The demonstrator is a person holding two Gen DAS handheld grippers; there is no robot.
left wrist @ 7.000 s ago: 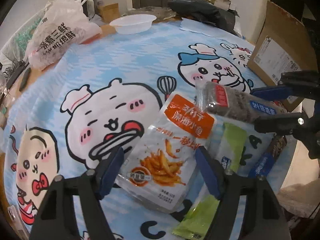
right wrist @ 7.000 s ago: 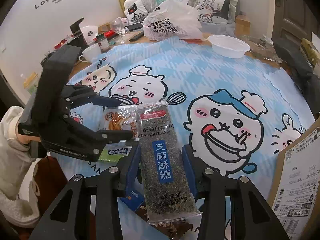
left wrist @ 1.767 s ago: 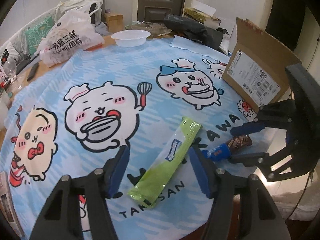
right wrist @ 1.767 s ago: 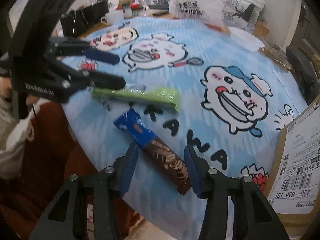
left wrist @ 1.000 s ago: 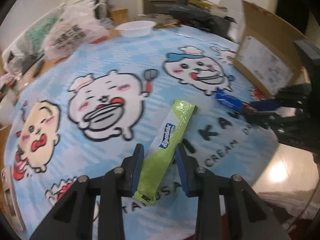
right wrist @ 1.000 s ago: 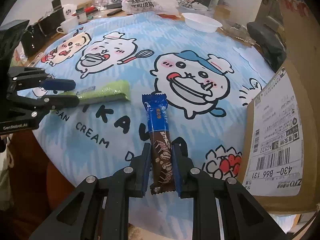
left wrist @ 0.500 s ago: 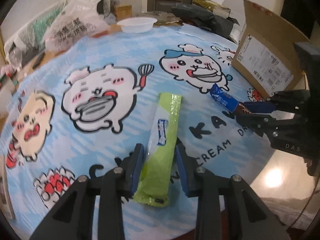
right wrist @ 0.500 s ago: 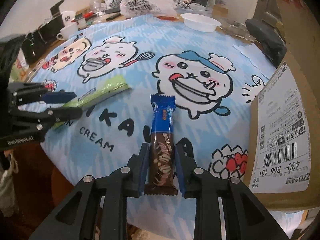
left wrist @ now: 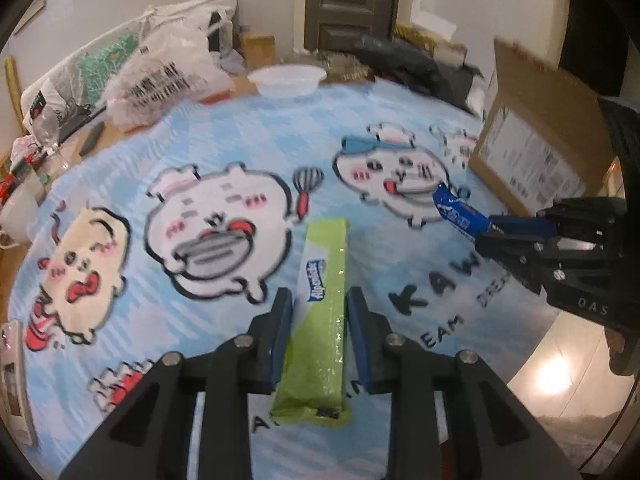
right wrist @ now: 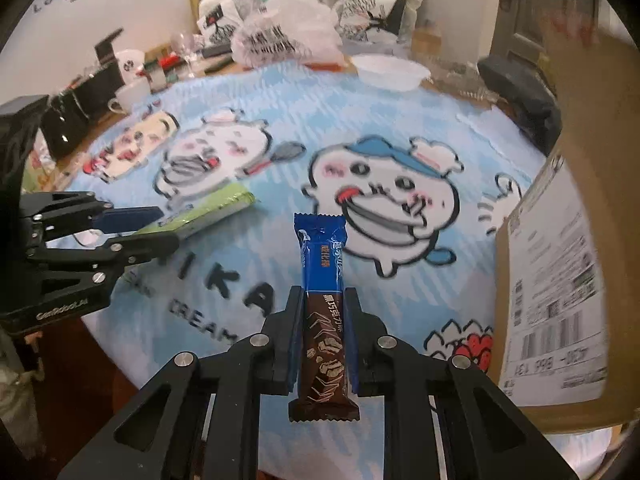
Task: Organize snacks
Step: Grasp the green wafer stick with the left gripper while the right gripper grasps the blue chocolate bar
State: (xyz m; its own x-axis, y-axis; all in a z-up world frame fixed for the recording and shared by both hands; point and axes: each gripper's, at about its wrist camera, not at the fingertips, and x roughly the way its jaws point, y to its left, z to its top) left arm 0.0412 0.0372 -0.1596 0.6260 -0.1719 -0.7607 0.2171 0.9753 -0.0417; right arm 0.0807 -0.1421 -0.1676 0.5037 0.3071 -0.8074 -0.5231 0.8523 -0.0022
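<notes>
Both at once, the left tool [left wrist: 320,312] clamps the green snack pack [left wrist: 320,312] and the right tool [right wrist: 322,316] clamps the blue-and-brown chocolate bar [right wrist: 322,280], each held above the cartoon-printed worktop [left wrist: 224,128] near the cardboard box [right wrist: 560,264].

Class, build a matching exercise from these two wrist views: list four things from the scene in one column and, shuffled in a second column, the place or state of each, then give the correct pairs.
Column 1
1. green snack pack
2. blue and brown chocolate bar
3. white bowl
4. cardboard box

Column 2
A. on the far edge of the table, near the plastic bag
B. clamped in the right gripper
C. standing at the right side of the tablecloth, label showing
D. clamped in the left gripper

Pairs: 1-D, 2-B, 3-A, 4-C
</notes>
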